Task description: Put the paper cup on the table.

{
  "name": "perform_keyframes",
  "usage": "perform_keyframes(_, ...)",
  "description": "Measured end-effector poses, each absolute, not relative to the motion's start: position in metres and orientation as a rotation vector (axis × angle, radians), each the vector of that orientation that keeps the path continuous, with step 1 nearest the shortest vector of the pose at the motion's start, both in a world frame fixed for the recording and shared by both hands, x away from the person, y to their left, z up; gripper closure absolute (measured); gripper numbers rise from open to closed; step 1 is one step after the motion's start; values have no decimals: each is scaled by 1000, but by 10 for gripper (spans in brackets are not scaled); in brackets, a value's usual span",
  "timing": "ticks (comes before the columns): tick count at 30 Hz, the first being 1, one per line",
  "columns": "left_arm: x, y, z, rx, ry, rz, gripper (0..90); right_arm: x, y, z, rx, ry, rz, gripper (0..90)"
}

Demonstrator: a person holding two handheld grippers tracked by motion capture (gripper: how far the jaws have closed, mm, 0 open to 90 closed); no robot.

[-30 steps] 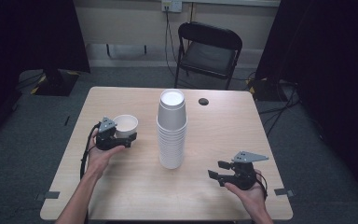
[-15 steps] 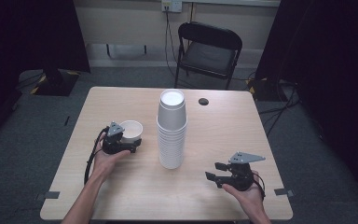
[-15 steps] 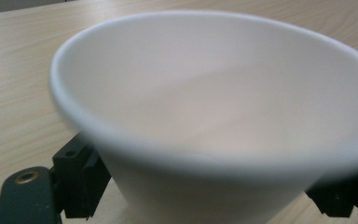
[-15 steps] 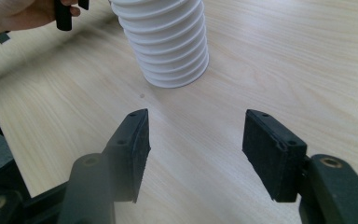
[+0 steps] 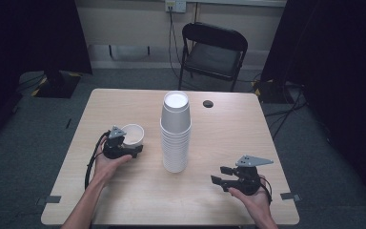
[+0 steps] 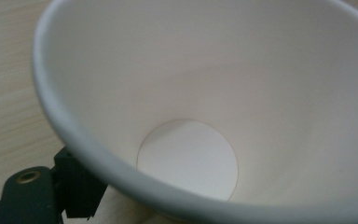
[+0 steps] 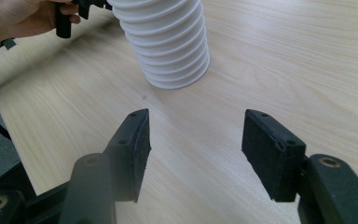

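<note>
While a tall stack [image 5: 175, 133] of white cups is standing upside down near the middle of the desk [image 5: 124, 191], a person is working on either side of it with a pair of hand-held tongs. The left tongs [image 5: 132, 144], lying to the left of the stack, are gripping a single cup [image 5: 133, 133] by its wall; the cup is sitting mouth up, close beside the stack but apart from it. In the left gripper view its pale inside [image 6: 214, 93] and round bottom are looming large, with one black jaw pressing against the outside of the rim at lower left. The right tongs [image 5: 221, 175], lying to the right of the stack and nearer the person's edge of the desk, are pointing toward the stack's foot. In the right gripper view these tongs [image 7: 196, 135] are standing wide apart with nothing between the pads, bare wood showing in the gap and the ribbed rims of the stack [image 7: 168, 42] rising just beyond.
</note>
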State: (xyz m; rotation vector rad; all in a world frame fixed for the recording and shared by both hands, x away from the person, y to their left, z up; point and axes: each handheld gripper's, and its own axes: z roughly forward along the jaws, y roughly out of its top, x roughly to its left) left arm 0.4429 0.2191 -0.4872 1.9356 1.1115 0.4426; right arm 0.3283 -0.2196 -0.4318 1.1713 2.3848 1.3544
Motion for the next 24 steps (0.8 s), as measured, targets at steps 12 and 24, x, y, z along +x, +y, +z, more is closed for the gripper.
perform_keyframes(12, 431, 229, -484, 1950, 1105, 482, 155, 329, -220, -433, 1168, 2382, 1340, 414)
perform_keyframes(24, 412, 237, -476, 1953, 1106, 455, 157, 331, -224, -433, 1193, 2357, 1322, 360)
